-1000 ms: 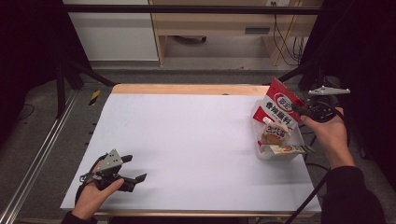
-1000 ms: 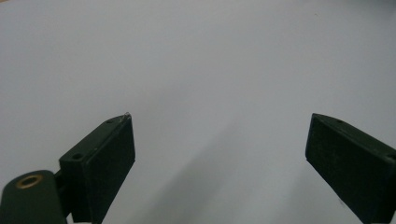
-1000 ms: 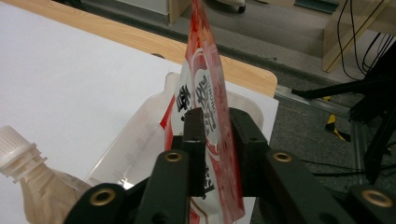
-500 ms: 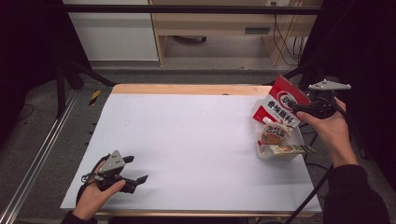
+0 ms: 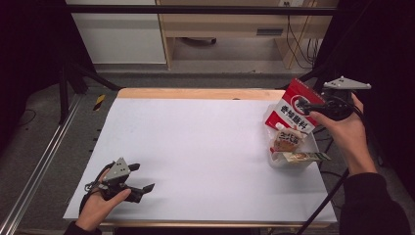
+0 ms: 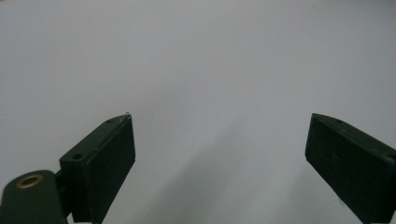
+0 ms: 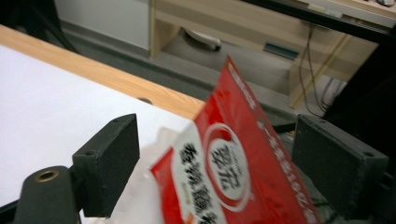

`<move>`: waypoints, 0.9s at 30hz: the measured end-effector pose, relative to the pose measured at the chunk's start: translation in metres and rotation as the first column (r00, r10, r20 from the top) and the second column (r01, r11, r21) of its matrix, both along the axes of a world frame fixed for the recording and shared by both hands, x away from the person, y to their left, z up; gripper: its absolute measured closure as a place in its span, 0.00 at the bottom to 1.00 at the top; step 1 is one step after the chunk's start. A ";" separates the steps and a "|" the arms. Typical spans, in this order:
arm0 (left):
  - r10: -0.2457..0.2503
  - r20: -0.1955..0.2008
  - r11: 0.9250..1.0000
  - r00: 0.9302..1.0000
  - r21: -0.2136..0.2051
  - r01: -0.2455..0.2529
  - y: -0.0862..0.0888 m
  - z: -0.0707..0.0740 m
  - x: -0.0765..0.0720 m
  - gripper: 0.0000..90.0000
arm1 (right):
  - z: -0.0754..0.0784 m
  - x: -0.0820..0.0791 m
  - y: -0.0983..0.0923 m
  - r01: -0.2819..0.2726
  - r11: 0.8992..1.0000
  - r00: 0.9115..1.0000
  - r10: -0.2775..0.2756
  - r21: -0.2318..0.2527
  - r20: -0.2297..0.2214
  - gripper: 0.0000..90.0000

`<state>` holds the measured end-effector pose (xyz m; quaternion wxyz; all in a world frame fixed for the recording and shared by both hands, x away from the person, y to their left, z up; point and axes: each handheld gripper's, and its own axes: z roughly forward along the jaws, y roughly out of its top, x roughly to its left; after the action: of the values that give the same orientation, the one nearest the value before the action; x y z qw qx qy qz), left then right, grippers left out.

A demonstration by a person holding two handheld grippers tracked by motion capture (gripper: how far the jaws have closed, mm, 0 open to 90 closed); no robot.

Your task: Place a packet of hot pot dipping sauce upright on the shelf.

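Two grippers: right gripper (image 5: 304, 105) nearer, left gripper (image 5: 140, 182) well apart.
Red packet (image 5: 292, 112): leans upright between right fingers (image 7: 108, 163), just opened, not pressing.
Left fingers (image 6: 103, 161): spread, empty on the surface (image 5: 195, 147).

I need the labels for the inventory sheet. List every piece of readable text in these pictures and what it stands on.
Red packet, white roundel: "翠宏".
Red packet, white band below the roundel: "香辣" begins the line of large black characters; the rest is blurred.
Red packet, white line along its edge: too small to read.
Two smaller sachets in the clear tub: print too small to read.
Nothing else carries text.
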<state>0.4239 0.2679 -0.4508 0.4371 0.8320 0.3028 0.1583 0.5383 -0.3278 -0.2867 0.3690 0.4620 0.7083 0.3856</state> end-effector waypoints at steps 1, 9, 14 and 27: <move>0.000 0.001 1.000 1.000 0.001 0.000 0.000 0.000 0.000 0.09 | 0.002 -0.002 0.003 -0.005 1.000 1.000 0.006 -0.001 0.007 0.17; 0.003 0.001 1.000 1.000 0.006 -0.003 -0.001 0.000 -0.001 0.09 | 0.017 -0.016 0.032 -0.042 0.999 0.999 0.042 -0.008 -0.006 0.12; 0.012 0.000 1.000 1.000 0.006 -0.012 0.001 0.000 -0.001 0.09 | 0.023 -0.030 0.055 -0.088 0.996 0.996 0.088 -0.017 0.004 0.10; 0.037 0.007 0.999 0.999 0.015 -0.037 0.004 0.000 -0.004 0.09 | 0.010 -0.066 0.128 -0.204 0.978 0.979 0.204 -0.053 -0.005 0.09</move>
<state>0.4203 0.2724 -0.4506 0.4289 0.8289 0.3155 0.1714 0.4718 -0.1998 -0.2768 0.3399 0.3767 0.7620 0.4024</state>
